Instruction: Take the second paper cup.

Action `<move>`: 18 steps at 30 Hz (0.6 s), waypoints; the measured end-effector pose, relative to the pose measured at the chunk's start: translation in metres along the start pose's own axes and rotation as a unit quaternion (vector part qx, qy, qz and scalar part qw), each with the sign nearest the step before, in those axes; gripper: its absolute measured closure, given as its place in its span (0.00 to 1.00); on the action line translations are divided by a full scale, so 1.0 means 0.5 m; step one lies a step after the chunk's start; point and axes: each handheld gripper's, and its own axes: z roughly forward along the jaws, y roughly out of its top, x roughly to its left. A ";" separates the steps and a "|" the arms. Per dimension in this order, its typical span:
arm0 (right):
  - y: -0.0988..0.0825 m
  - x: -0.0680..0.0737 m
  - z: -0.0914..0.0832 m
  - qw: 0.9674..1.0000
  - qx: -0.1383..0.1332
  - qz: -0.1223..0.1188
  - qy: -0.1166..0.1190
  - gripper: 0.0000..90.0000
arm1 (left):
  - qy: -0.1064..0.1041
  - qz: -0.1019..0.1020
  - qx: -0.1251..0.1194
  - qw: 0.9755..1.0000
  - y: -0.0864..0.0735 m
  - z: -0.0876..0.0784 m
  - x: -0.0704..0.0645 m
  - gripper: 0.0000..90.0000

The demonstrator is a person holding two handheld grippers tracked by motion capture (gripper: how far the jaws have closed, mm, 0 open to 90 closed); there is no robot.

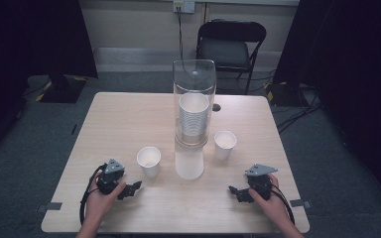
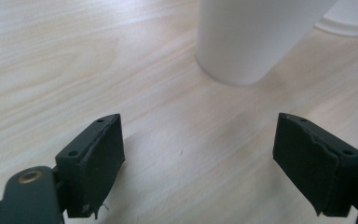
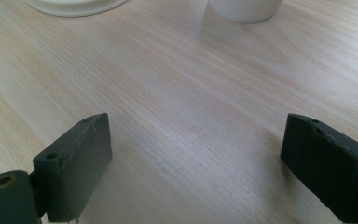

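Work looked barely begun: both the left gripper [image 1: 129,190] and the right gripper [image 1: 239,194] rested on the table [image 1: 129,119] with fingers wide apart and empty (two paper cups [image 1: 149,161] standing loose, the stack [image 1: 194,119] apparently untouched in its clear dispenser [image 1: 194,79]).

table [image 1: 129,119]: pale wood, smooth, matt | cups [image 1: 149,161]: white paper, matt | tube [image 1: 194,79]: clear plastic, shiny | left gripper [image 2: 198,163] and right gripper [image 3: 196,168]: black pads, matt, a bit rough | chair [image 1: 230,47]: black, metal legs
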 end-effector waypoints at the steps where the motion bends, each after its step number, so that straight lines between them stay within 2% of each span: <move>1: 0.000 0.000 0.000 1.000 0.000 0.000 0.000 0.09 | -0.002 0.002 -0.001 1.000 -0.003 -0.002 0.002 0.18; 9: 0.000 0.000 0.000 1.000 0.000 0.000 0.000 0.09 | -0.006 0.001 -0.001 1.000 -0.020 -0.018 0.012 0.18; 18: 0.000 0.000 0.000 1.000 0.000 0.000 0.000 0.09 | 0.000 0.013 0.003 1.000 -0.039 -0.032 0.023 0.18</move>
